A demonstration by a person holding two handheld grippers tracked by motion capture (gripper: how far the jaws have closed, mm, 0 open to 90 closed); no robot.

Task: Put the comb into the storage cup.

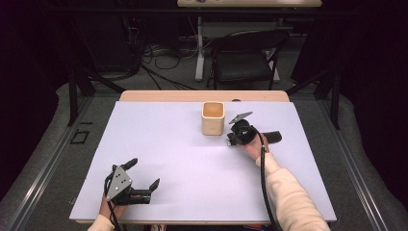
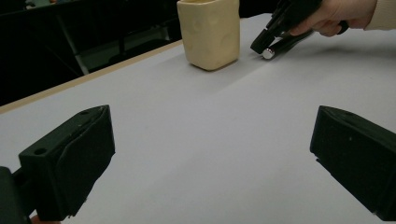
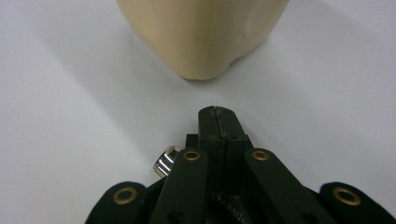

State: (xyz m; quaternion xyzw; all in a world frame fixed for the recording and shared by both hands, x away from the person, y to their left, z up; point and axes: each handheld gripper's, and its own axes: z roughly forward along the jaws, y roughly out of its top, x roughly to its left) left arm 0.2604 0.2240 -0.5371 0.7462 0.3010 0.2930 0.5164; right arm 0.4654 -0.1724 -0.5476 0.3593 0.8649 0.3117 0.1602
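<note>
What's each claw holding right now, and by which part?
Left claw open, holds nothing. Right claw shut, tips meeting bare; a dark silver-tipped rod lies just under it, whether gripped cannot be told.

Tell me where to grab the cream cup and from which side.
Take the cream cup by one wall at its rim, coming straight down from above, one jaw inside and one outside. It stands upright with its mouth open, and its squarish, rounded body looks wide for gripping across.
</note>
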